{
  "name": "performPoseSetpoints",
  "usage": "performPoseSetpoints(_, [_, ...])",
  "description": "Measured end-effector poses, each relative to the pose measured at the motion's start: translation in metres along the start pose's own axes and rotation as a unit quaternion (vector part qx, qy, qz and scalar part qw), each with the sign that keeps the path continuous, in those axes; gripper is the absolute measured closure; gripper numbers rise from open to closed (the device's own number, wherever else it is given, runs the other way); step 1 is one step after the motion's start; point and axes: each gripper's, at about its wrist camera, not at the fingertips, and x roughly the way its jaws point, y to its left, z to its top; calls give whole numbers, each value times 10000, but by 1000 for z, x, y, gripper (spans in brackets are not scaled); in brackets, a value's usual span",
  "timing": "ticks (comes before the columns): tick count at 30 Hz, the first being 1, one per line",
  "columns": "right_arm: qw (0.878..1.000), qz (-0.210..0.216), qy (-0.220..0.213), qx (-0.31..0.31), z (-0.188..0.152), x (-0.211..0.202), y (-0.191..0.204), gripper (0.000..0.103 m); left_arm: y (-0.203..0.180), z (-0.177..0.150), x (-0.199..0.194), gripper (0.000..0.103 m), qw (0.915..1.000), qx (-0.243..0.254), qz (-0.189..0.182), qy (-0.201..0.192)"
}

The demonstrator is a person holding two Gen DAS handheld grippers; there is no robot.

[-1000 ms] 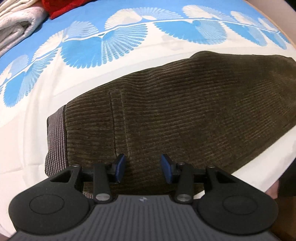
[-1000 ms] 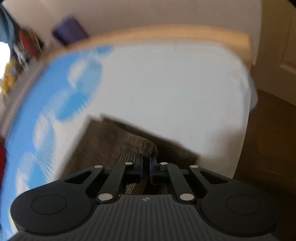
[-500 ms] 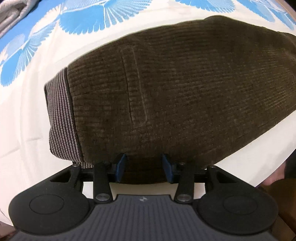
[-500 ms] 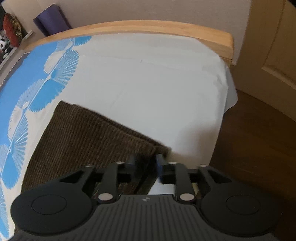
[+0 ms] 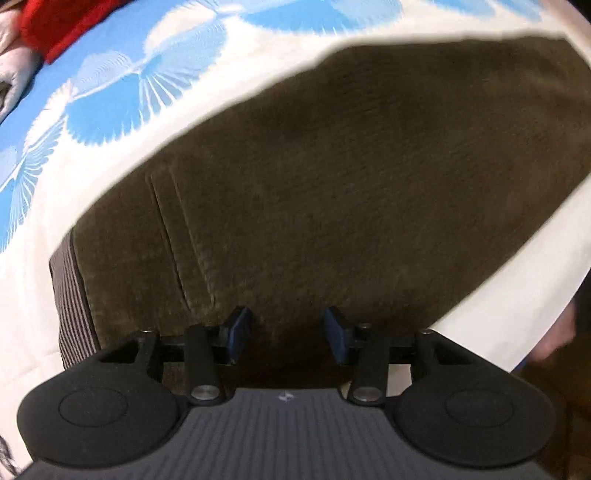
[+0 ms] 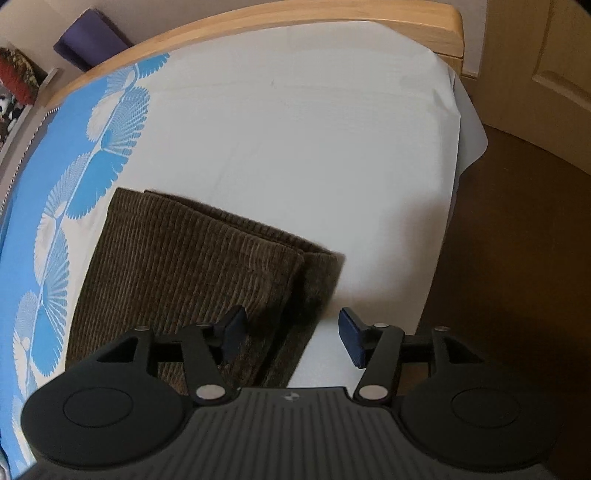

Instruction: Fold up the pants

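With the folded brown corduroy pants (image 6: 192,273) lying near the bed's (image 6: 332,155) front edge and both the left gripper (image 5: 286,334) and right gripper (image 6: 291,334) spread empty, the blurred, seemingly finished fold was best left undragged.

The pants (image 6: 177,266) under me were brown corduroy, ribbed and matt, with a finer grey ribbed knit waistband (image 5: 68,291). They lay on the bed sheet (image 6: 314,147), a smooth matt cotton-like cloth, white with a printed blue fan pattern. My left gripper (image 5: 288,334) and my right gripper (image 6: 291,334) were matt black plastic with a grooved grey housing, small shiny metal pins and blue rubbery pads (image 6: 351,341). The bed frame (image 6: 332,16) was pale, smooth wood with a soft sheen.
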Motion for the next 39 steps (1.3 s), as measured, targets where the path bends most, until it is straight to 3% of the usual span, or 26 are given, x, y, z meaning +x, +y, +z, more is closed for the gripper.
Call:
performPoseSetpoints(5, [9994, 222, 16, 264, 3, 8, -4, 45, 5, 16, -22, 52, 9985, -198, 12, -508])
performPoseSetpoints(17, [9992, -277, -152, -239, -3, 16, 16, 48, -37, 28, -34, 52, 9960, 18, 103, -891])
performPoseSetpoints(20, [9985, -351, -186, -374, -4, 18, 20, 57, -41, 31, -37, 52, 9952, 1, 52, -978])
performPoseSetpoints(22, [9978, -390, -208, -501, -6, 19, 23, 74, -42, 30, -42, 52, 9948, 64, 67, -1017])
performPoseSetpoints(24, [9964, -426, -256, -684, -6, 18, 28, 82, -42, 31, -44, 52, 9946, 103, 66, -1030])
performPoseSetpoints(28, [9973, -258, -400, -557, -6, 5, 29, 88, -43, 34, -43, 52, 9941, 52, 64, -1078])
performPoseSetpoints(32, [9962, 215, -720, -429, -8, -25, 34, 89, -41, 36, -46, 52, 9931, -26, 51, -1171])
performPoseSetpoints(37, [9800, 470, -1449, -1281, -33, -75, 71, 90, -36, 34, -54, 52, 9917, -153, 28, -1275])
performPoseSetpoints(38, [9714, 524, -1671, -1605, -44, -88, 84, 90, -35, 33, -57, 52, 9912, -185, 20, -1309])
performPoseSetpoints(39, [9551, 572, -1993, -2115, -62, -104, 103, 90, -33, 32, -59, 52, 9908, -229, 15, -1333])
